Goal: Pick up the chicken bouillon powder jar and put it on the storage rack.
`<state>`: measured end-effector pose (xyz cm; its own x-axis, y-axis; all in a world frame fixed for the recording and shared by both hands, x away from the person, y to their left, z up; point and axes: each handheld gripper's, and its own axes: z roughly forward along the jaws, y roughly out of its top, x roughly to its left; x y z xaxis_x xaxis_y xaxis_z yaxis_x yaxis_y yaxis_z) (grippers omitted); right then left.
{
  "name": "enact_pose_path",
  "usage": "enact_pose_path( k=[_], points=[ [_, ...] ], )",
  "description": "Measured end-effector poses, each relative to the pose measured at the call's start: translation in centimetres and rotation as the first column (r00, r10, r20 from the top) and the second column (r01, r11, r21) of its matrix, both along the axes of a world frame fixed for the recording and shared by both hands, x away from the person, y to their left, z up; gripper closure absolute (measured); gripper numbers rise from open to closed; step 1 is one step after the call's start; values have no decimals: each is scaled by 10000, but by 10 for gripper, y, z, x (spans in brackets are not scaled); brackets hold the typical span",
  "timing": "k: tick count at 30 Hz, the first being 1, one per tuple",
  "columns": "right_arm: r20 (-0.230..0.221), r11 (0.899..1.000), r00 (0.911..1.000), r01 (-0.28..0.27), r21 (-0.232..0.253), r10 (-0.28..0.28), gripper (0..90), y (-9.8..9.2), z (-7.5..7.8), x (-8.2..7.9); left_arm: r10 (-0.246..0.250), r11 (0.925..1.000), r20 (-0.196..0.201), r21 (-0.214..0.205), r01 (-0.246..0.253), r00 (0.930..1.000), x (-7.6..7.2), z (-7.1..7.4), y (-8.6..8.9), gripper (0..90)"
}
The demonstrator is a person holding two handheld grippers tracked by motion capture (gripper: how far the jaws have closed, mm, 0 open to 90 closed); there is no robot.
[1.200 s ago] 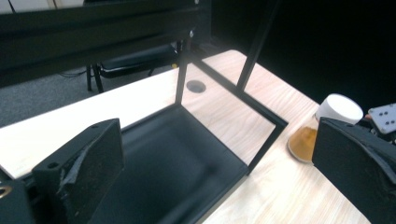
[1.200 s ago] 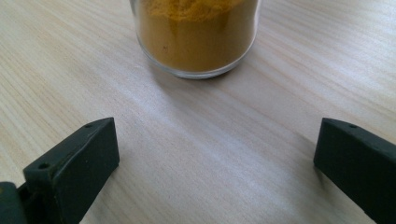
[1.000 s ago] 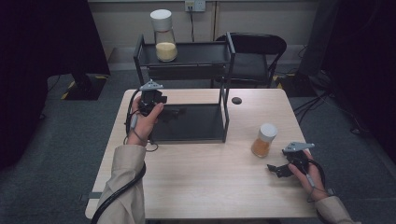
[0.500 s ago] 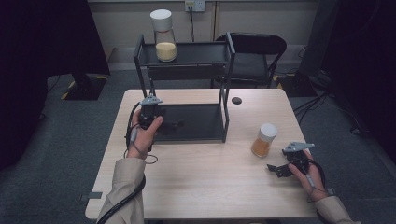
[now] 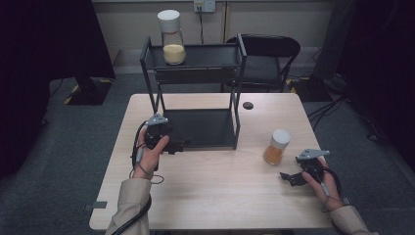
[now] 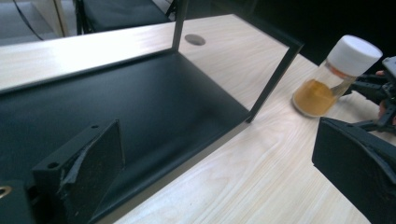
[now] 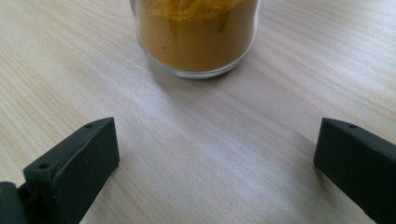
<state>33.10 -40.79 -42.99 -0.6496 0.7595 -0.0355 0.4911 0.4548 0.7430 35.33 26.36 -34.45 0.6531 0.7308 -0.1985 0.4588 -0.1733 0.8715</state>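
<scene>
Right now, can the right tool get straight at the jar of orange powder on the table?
Probably yes: the right tool is open, facing the jar, with bare table between them.

Both hands rest low, left gripper (image 5: 180, 145) and right gripper (image 5: 288, 177) each with jaws spread wide.
</scene>
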Motion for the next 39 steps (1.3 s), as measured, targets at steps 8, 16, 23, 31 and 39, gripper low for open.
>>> enact_pose_path(
  k=[8, 16, 23, 31, 39],
  points=[
    [-2, 10000, 10000, 0, 3, 0, 0, 0, 0, 0, -46, 9997, -190, 222, 50, 9998, -7, -21, 1, 19],
    [-1, 10000, 10000, 1, 3, -1, 0, 0, 0, 0, -108, 9985, -505, 522, 135, 9987, -14, -46, 2, 19],
    [-1, 10000, 10000, -2, 3, 2, 0, 0, 0, 0, -82, 9962, -745, 863, 147, 9972, -20, -62, 0, 20],
    [0, 10000, 10000, -1, 3, 1, 0, 0, 0, 0, -169, 9854, -818, 1676, 305, 9965, -27, -67, -7, 21],
    [-1, 10000, 10000, -2, 0, 2, 0, 0, 0, 0, -326, 9683, -856, 2442, 527, 9958, -32, -73, -13, 23]
  ],
)
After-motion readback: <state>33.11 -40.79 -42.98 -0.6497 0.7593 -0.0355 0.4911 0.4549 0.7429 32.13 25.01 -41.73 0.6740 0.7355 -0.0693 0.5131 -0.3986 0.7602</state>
